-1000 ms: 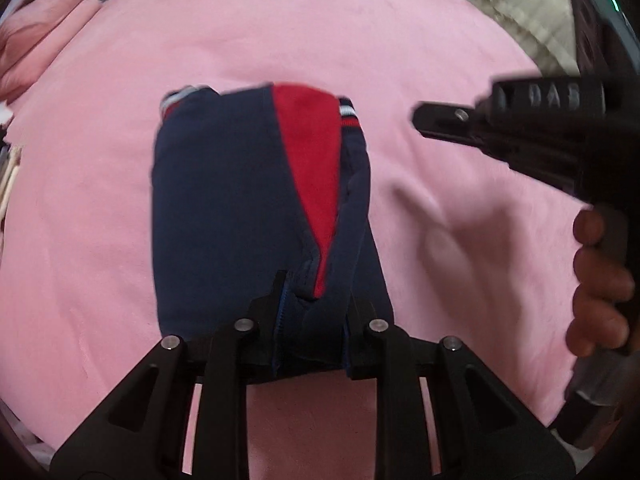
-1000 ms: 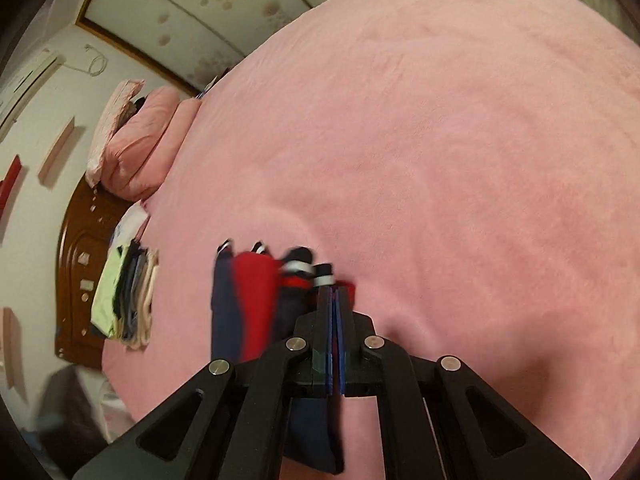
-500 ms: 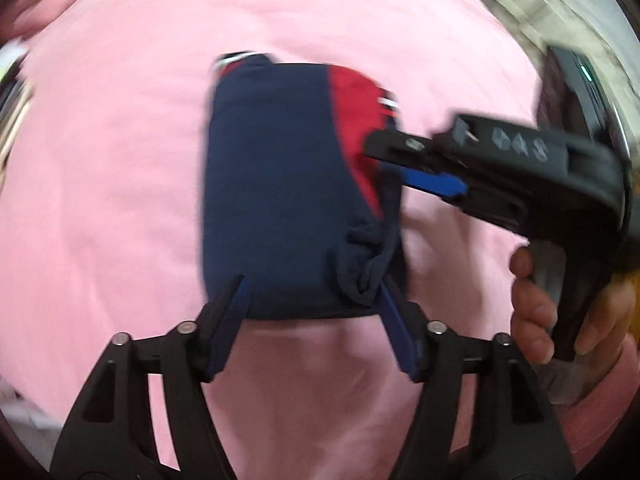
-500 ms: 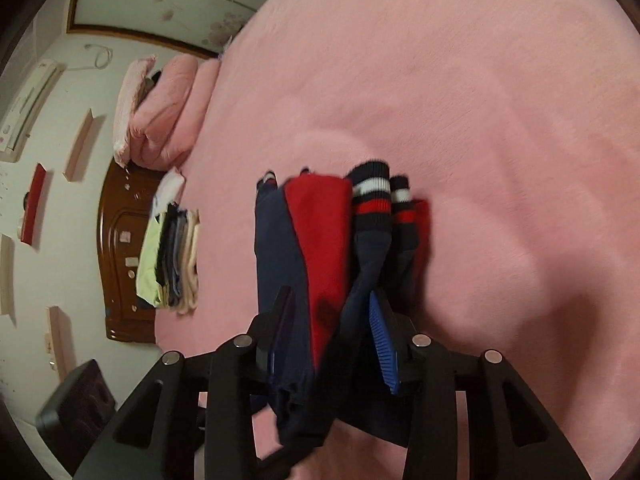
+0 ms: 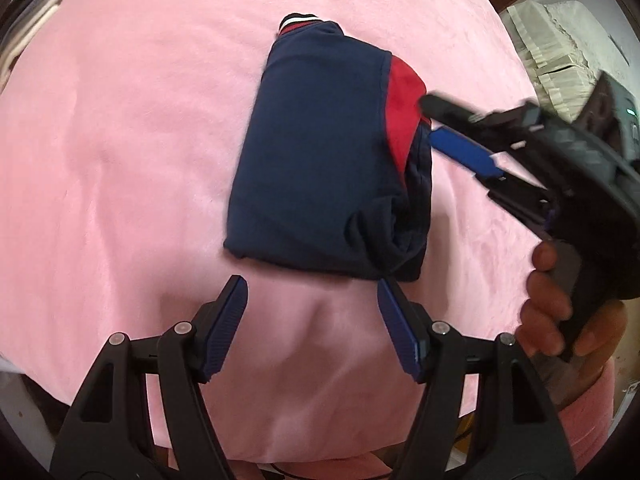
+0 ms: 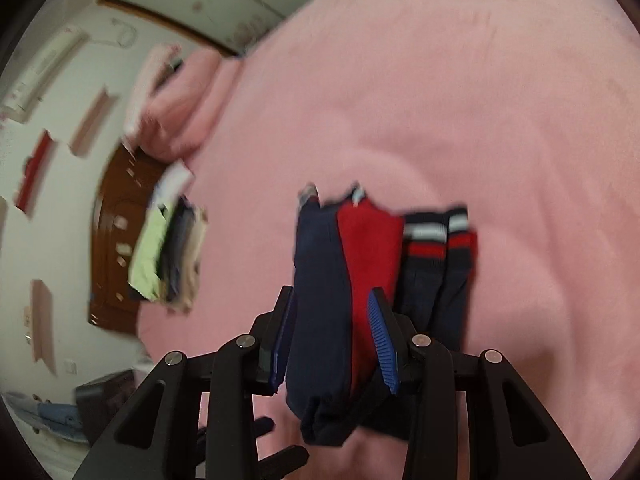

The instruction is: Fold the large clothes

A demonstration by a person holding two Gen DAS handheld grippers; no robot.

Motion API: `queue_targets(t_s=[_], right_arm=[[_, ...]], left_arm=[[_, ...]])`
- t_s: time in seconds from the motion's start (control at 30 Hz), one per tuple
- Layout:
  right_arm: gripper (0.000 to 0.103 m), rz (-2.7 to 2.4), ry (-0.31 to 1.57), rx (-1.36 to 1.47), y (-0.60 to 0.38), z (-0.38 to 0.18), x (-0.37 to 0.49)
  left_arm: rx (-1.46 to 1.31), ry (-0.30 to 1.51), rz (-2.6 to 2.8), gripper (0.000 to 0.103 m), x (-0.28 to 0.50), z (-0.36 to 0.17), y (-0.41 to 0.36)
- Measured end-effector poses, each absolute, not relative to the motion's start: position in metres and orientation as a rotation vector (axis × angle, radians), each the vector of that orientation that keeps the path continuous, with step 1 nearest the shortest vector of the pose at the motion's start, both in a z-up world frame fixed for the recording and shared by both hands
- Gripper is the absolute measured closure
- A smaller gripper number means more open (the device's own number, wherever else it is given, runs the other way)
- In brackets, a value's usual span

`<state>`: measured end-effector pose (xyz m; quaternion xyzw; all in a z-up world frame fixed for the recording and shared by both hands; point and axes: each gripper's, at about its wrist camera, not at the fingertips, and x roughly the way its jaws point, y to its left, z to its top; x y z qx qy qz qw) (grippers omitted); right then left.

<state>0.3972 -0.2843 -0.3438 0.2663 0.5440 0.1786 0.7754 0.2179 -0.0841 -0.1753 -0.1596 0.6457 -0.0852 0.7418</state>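
A navy and red garment (image 5: 320,152) lies folded into a compact rectangle on the pink bed cover (image 5: 140,140). My left gripper (image 5: 312,292) stands open just short of its near edge, touching nothing. My right gripper (image 5: 430,120), held by a hand (image 5: 548,312), comes in from the right at the red panel. In the right wrist view this gripper (image 6: 331,294) is open, its blue pads standing either side of the garment's folded edge (image 6: 320,300) without squeezing it. The striped cuffs (image 6: 436,236) lie beside that edge.
A stack of folded clothes (image 6: 168,256) sits at the bed's far left edge, also in the left wrist view's corner (image 5: 36,12). Pink pillows (image 6: 180,112) lie by a brown wooden headboard (image 6: 116,240). Pink cover (image 6: 440,100) spreads all around the garment.
Both grippers were shut on the garment and have let go and opened. The left one has rolled and drawn back off the near edge. The right one has moved along the garment's side.
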Motion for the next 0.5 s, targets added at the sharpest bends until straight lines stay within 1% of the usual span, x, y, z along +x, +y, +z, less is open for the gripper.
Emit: queue_targets(t_s=[0.1, 0.17, 0.23, 0.3, 0.4, 0.5], right_arm=[[0.065, 0.320, 1.252, 0.489, -0.271, -0.354, 0.395], [0.074, 0.330, 1.290, 0.496, -0.264, -0.366, 0.394], [0.092, 0.343, 1.296, 0.494, -0.264, -0.375, 0.390], [0.098, 0.345, 1.272, 0.484, -0.266, -0.376, 0.387], [0.099, 0.345, 1.202, 0.556, -0.285, -0.368, 0.376], [0.099, 0.289, 1.179, 0.526, -0.304, -0.355, 0.363]], left_arm=[[-0.376, 1.409, -0.172, 0.038, 0.220, -0.177, -0.076], [-0.380, 1.390, -0.155, 0.038, 0.220, -0.175, -0.069], [-0.382, 1.369, -0.133, 0.038, 0.220, -0.170, -0.060], [-0.389, 1.351, -0.113, 0.038, 0.223, -0.167, -0.053], [-0.405, 1.329, -0.088, 0.038, 0.226, -0.164, -0.041], [-0.412, 1.304, -0.066, 0.038, 0.228, -0.159, -0.032]])
